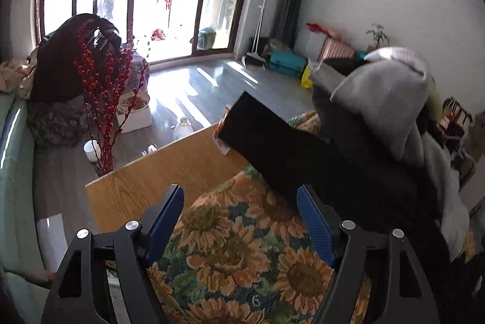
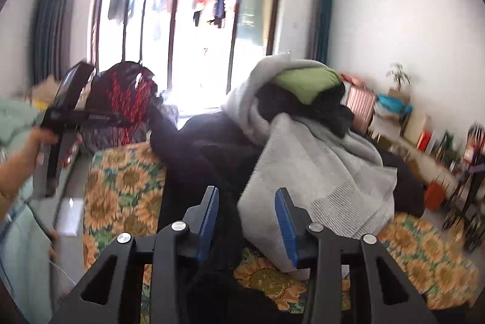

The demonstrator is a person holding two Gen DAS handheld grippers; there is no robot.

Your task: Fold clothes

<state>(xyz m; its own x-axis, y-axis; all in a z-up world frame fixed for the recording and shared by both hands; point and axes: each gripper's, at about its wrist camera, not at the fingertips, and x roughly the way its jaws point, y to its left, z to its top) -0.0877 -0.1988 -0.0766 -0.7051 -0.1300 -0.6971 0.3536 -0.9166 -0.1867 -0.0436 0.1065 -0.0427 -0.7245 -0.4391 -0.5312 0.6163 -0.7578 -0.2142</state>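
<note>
- Two grippers, both with fingers spread wide and holding nothing: the left gripper hangs over the sunflower cloth, the right gripper low before the clothes pile.
- Open room lies at lower left in the left wrist view: bare wooden counter runs to its near corner and far edge, floor beyond.
- A black garment stretches as a long strip from upper centre down toward lower right, its squared end jutting past the counter's far edge.
- The grey garment drapes over the heap, its ribbed hem hanging toward the lower centre, just beside the right finger.
- A green piece tops the pile.
- At left in the right wrist view, a hand grips the other tool; the view is blurred.
</note>
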